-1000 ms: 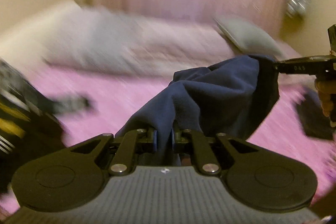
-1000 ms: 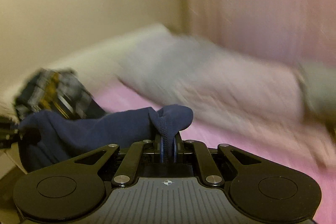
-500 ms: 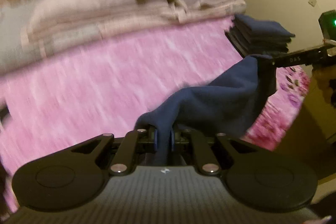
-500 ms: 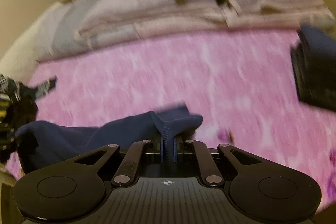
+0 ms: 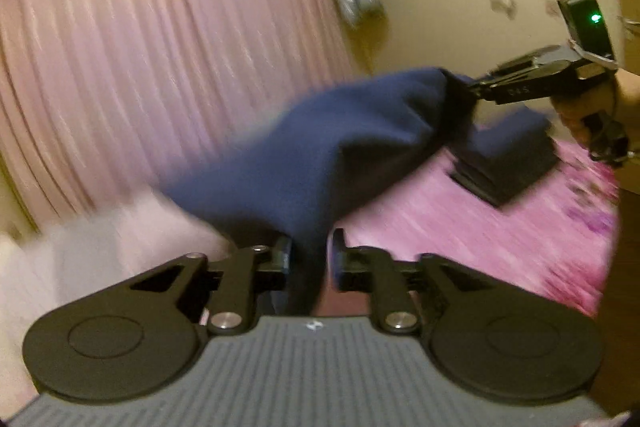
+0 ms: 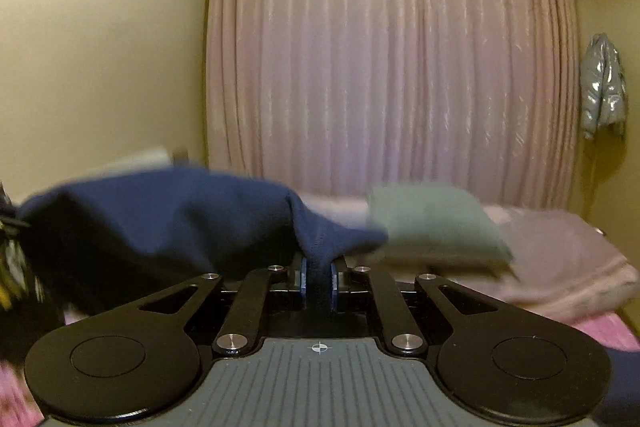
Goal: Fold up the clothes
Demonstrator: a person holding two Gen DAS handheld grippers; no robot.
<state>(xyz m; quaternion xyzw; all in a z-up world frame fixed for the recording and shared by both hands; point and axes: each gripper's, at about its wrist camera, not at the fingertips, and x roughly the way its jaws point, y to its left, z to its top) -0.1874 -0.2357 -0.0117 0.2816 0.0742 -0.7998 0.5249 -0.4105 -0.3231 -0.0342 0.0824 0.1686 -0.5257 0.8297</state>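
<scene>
A navy blue garment [image 5: 344, 147] hangs in the air between my two grippers, above the pink bed [image 5: 500, 227]. My left gripper [image 5: 310, 253] is shut on one end of it. My right gripper [image 6: 318, 277] is shut on the other end, where a seam of the garment [image 6: 168, 215] runs between the blue pads. The right gripper also shows in the left wrist view [image 5: 472, 87], pinching the cloth's far corner, with a hand on its handle. The frames are motion-blurred.
A stack of folded dark clothes [image 5: 508, 159] lies on the bed at the right. A grey-green pillow [image 6: 436, 223] and folded pinkish blankets [image 6: 560, 259] lie at the back. A pink curtain [image 6: 392, 59] and a silver jacket [image 6: 602, 87] hang behind.
Both grippers have swung upward with the garment, so the views now face the curtain instead of the bed. The cloth is stretched higher and flatter between them.
</scene>
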